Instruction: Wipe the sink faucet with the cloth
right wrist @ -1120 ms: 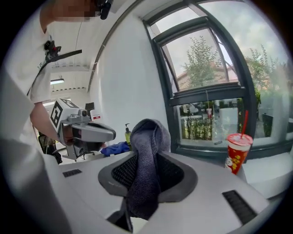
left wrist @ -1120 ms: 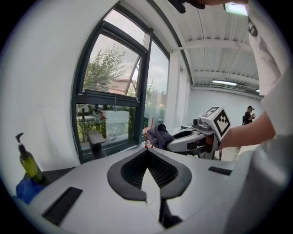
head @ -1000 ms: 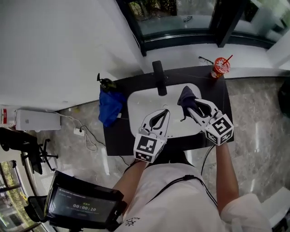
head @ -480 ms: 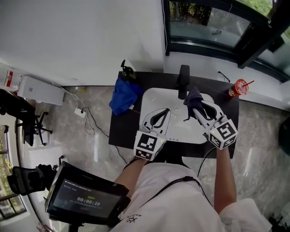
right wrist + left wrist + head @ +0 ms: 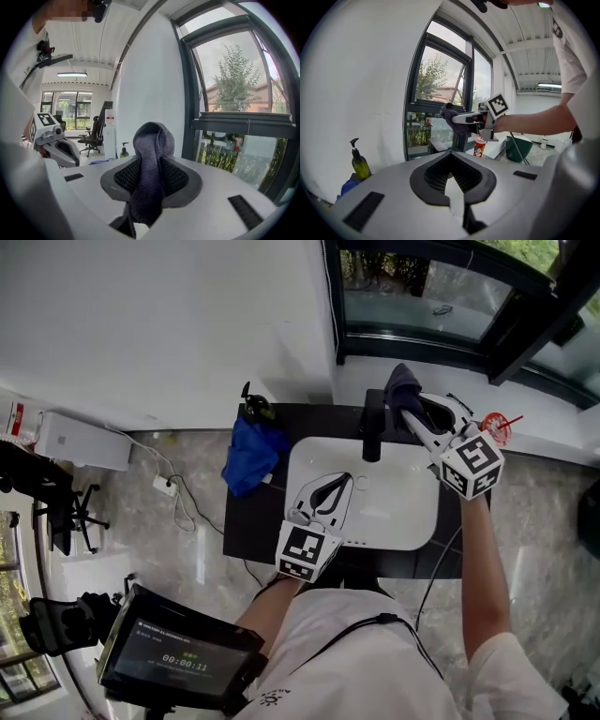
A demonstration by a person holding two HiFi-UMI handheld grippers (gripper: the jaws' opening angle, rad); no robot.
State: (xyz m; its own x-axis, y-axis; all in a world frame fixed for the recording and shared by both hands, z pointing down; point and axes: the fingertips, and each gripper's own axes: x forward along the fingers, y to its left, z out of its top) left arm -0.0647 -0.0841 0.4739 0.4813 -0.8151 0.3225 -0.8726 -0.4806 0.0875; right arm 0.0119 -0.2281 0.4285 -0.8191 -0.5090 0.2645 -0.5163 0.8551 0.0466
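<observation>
My right gripper (image 5: 151,190) pinches dark grey cloth (image 5: 152,150), bunched, folded over, near black faucet (image 5: 372,430); my left gripper (image 5: 455,193) closed, empty.

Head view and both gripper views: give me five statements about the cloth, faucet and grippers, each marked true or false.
1. The right gripper is shut on the dark cloth. True.
2. The left gripper holds a second cloth. False: its jaws are together on nothing, above the sink.
3. The dark cloth lies in the sink. False: it is held up beside the top of the faucet.
4. A soap bottle stands left of the sink. True.
5. The red cup stands in the sink. False: it stands outside it, to the right.
</observation>
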